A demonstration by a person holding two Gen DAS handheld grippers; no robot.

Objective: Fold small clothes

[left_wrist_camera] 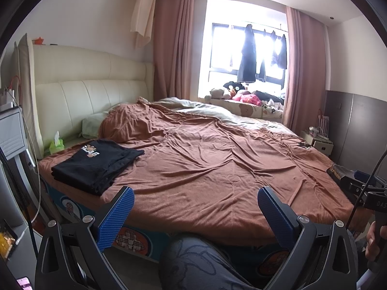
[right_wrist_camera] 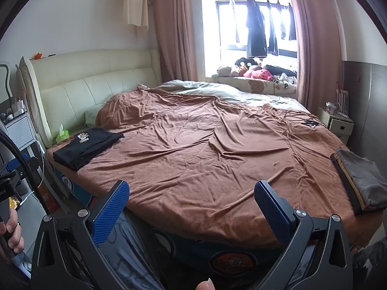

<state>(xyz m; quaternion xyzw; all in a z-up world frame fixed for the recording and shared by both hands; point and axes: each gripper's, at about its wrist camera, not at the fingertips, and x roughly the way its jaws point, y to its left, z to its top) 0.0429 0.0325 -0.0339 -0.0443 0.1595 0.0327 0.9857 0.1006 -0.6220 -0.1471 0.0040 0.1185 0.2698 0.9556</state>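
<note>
A stack of folded black clothes (left_wrist_camera: 96, 163) with a paw print on top lies on the bed's near left corner, also seen as the black stack (right_wrist_camera: 84, 147) in the right wrist view. A second pile of grey and brown folded garments (right_wrist_camera: 360, 181) rests at the bed's right edge; its corner (left_wrist_camera: 338, 170) shows in the left wrist view. My left gripper (left_wrist_camera: 196, 198) hovers open over the bed's front edge with nothing between its blue pads. My right gripper (right_wrist_camera: 191, 192) is likewise open and empty, apart from both piles.
The brown bedspread (right_wrist_camera: 205, 149) covers a wide bed with a cream headboard (left_wrist_camera: 92, 91). A green tissue pack (left_wrist_camera: 56, 145) sits near the pillow. Cables (right_wrist_camera: 307, 122) lie at the far right. A person's knee (left_wrist_camera: 193, 261) is below the grippers. Nightstands flank the bed.
</note>
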